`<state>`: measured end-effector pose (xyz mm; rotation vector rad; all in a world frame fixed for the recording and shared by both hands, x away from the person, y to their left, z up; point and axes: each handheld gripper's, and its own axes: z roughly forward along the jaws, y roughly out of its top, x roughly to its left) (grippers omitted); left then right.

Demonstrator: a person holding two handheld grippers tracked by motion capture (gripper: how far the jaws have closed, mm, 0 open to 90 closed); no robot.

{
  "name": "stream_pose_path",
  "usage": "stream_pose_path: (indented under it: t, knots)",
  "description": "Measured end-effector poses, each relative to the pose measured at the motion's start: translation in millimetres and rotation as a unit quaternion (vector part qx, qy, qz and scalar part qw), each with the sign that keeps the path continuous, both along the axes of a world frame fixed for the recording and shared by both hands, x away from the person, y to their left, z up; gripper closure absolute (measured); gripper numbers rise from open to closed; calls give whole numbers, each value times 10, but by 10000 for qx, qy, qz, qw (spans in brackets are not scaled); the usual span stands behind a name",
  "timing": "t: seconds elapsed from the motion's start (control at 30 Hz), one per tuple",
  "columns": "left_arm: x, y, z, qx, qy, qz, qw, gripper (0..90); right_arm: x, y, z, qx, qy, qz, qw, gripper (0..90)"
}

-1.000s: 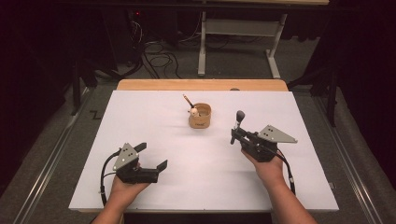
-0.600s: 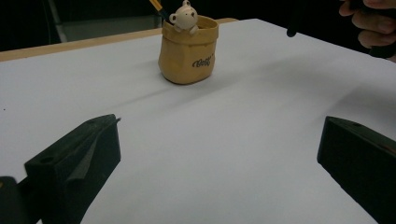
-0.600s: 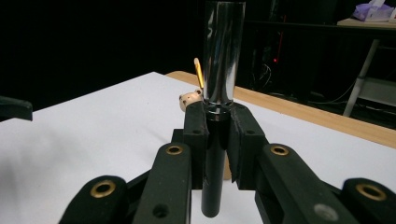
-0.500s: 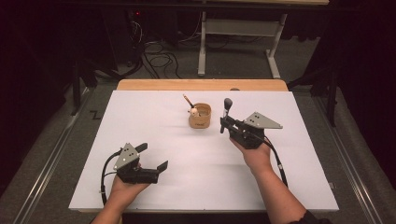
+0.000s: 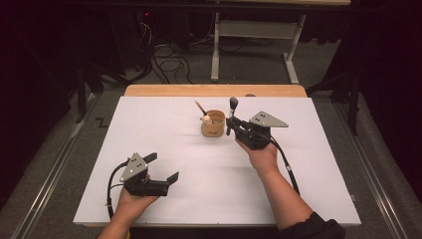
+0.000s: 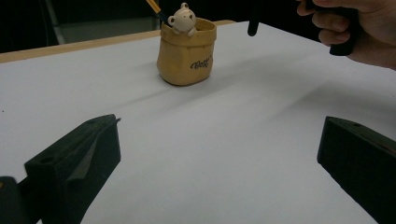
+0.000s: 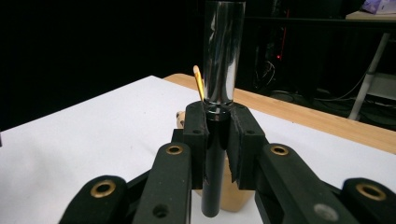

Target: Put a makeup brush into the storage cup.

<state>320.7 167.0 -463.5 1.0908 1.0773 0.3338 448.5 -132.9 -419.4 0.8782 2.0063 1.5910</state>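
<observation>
The brush (image 5: 232,110) is in the right tool (image 5: 230,125), standing almost straight up. It has a dark handle and a fluffy grey top. The right tool has its two black jaws squeezed tight on the handle. In the right gripper view the handle (image 7: 215,154) runs up between the jaws, and a shiny see-through part sits above them.

The brush is in the air over the counter (image 5: 149,119), just beside the little cup (image 5: 212,124). The cup is tan and looks like a small bag with dark writing on its side. A tiny white bear (image 6: 182,18) peeks over its rim. A pencil (image 5: 200,106) leans out of the cup, tilted toward the far left. The brush is to the right of the cup and is not inside it.

A person's right hand (image 5: 260,153) holds the right tool from below, and a black cable trails back along the arm. A grey plate with three corners sits on top of the tool.

The left tool (image 5: 161,167) is well apart from the cup, near the front left of the counter. Its jaws are spread wide and hold nothing. The person's left hand (image 5: 132,198) grips it low over the white top. In the left gripper view the cup (image 6: 187,53) stands far off between the two open jaws.

The counter has a white top with a strip of light wood at the far edge. Behind it the floor is grey, with cables (image 5: 169,62) lying there and the legs of a metal stand (image 5: 254,45).
</observation>
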Motion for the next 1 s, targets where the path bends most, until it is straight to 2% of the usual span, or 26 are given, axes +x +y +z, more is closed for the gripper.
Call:
stream_pose_path:
  t: [0.4, 0.8, 1.0]
  knots:
    - [2, 39, 19, -20, -20, 51, 10000, 4, 183, 150, 54, 51, 48, -76, 9999, 801]
    - [-4, 34, 17, 36, -67, 46, 10000, 6, 378, 291, 183, -57, 21, -201, 9998, 800]
    - [-14, 25, 18, 56, -72, 27, 10000, 6, 474, 346, 154, -43, 70, -254, 9996, 801]
